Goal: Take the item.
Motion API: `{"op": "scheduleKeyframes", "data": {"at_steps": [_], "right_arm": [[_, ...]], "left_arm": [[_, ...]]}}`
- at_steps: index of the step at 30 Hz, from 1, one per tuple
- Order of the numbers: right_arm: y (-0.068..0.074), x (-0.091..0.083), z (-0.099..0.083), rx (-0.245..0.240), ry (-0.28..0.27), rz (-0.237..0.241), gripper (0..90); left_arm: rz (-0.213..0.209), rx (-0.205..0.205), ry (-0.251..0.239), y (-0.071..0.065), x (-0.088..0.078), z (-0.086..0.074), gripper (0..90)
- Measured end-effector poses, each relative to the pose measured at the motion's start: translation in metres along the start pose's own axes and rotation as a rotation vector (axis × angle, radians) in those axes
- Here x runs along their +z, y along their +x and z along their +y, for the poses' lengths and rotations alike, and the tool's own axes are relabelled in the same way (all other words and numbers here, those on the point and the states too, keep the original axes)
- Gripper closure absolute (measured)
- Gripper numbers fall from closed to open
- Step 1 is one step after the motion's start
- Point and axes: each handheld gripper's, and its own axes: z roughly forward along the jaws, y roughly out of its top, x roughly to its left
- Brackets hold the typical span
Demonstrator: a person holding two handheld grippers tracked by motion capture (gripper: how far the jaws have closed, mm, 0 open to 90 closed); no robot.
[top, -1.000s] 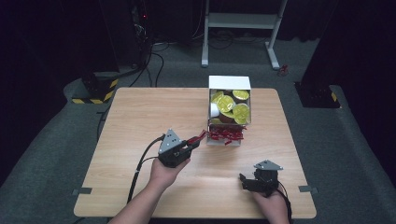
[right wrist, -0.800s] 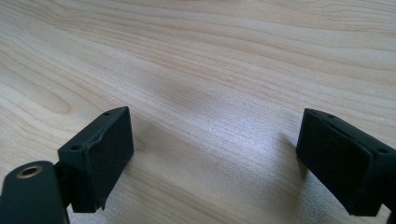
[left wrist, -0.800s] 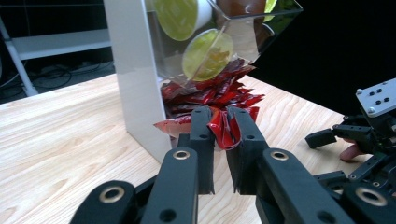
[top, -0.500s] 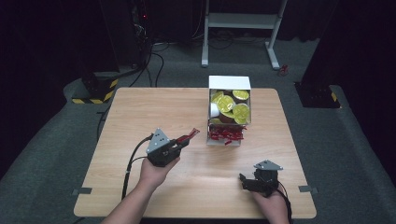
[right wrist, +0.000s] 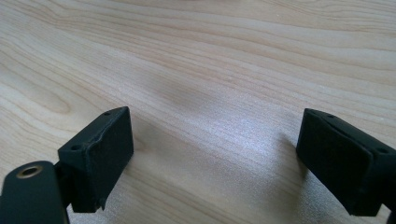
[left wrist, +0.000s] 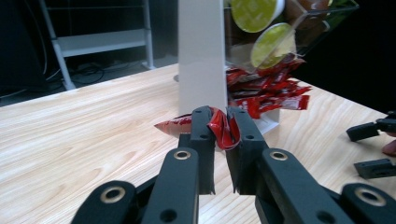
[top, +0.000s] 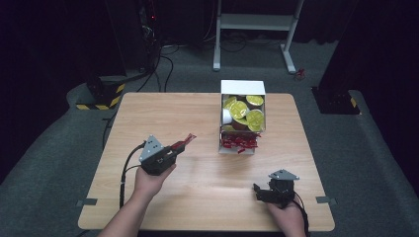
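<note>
Left of the box, the left gripper pinches one red sachet — pulled, not yet placed; the right gripper rests gaping, empty.

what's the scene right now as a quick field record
surface: wooden table
left gripper: shut on a red sachet, held above the table, away from the box
right gripper: open, nothing between its jaws, low over bare wood near the table's front edge
dispenser box: white, at the far middle of the table
upper compartment: pods with yellow-green lids
lower compartment: red sachets, some sticking out of the front
person: both hands come in from the bottom of the high view
</note>
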Motion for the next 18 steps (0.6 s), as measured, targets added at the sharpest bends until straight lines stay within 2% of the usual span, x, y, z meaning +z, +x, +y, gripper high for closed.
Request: {"op": "scheduleKeyframes", "data": {"at_steps": [4,12,16,18], "right_arm": [[0.000,0.000,0.000,0.000,0.000,0.000,10.8],[0.000,0.000,0.000,0.000,0.000,0.000,10.8],[0.000,0.000,0.000,0.000,0.000,-0.001,10.8],[0.000,0.000,0.000,0.001,0.000,0.000,10.8]], "left_arm": [[0.019,0.012,0.008,0.007,-0.003,-0.003,81.7],[0.047,-0.009,0.007,0.023,-0.006,-0.017,81.8],[0.068,-0.001,0.011,0.031,-0.005,-0.022,81.8],[0.070,-0.018,0.007,0.035,-0.004,-0.024,81.8]]}}
